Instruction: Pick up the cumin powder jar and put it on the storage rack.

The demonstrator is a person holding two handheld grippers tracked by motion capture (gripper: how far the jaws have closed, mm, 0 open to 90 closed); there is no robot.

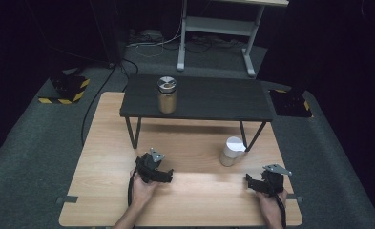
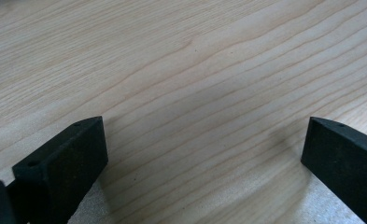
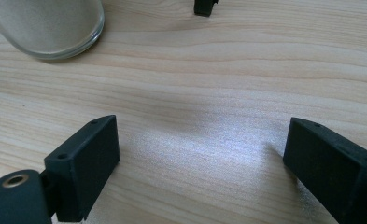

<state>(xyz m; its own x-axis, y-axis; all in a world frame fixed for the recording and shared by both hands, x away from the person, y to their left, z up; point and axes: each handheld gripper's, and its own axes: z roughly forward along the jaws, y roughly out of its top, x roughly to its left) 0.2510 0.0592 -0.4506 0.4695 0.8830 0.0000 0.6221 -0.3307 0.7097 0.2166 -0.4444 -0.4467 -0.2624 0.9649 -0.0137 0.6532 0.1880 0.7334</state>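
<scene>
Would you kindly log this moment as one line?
left gripper: open, empty | right gripper: open, empty | white-lidded jar: upright on table

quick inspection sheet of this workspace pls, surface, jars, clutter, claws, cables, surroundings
surface: light wooden table with a small black shelf standing on its far half
job's things: jar with a white lid upright on the table near the shelf's right leg; jar with a silver lid upright on the shelf, left of its middle
clutter: nothing seen
grippers: left claw open over bare wood, holding nothing; right claw open, holding nothing, white-lidded jar ahead of it and apart
cables: one black cable trails from the left claw; another black cable runs over the floor
surroundings: grey carpet, white desk frame behind, dark room
</scene>
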